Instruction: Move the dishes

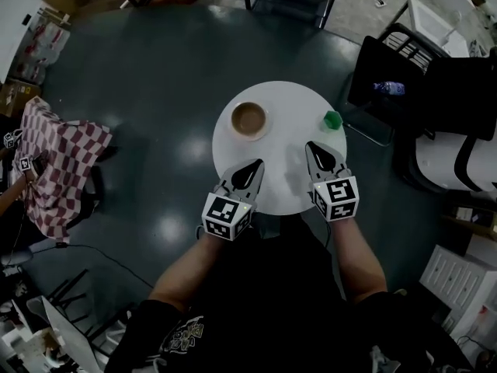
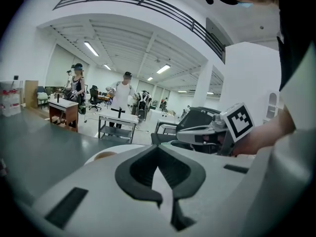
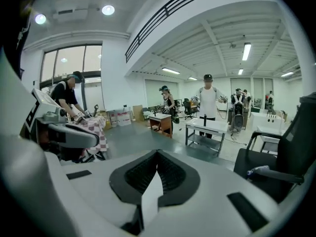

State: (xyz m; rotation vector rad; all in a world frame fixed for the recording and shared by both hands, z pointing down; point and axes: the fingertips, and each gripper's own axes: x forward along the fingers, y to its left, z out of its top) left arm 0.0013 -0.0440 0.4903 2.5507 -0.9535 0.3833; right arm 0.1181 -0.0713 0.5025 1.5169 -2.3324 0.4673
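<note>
dish (image 1: 249, 120): round, pale rim, brown inside, upright | table (image 1: 287, 173), left part | small green item (image 1: 332, 120): table's right edge

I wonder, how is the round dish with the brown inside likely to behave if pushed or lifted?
The dish looks like rigid crockery, so it is probably stiff, breakable and a little slippery at its pale rim. Wide and low, it seems unlikely to tip on the table; pushed, it should slide.

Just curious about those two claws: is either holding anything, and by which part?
Nothing. The left gripper and the right gripper are both shut and empty; the bowl sits apart on the table.
</note>
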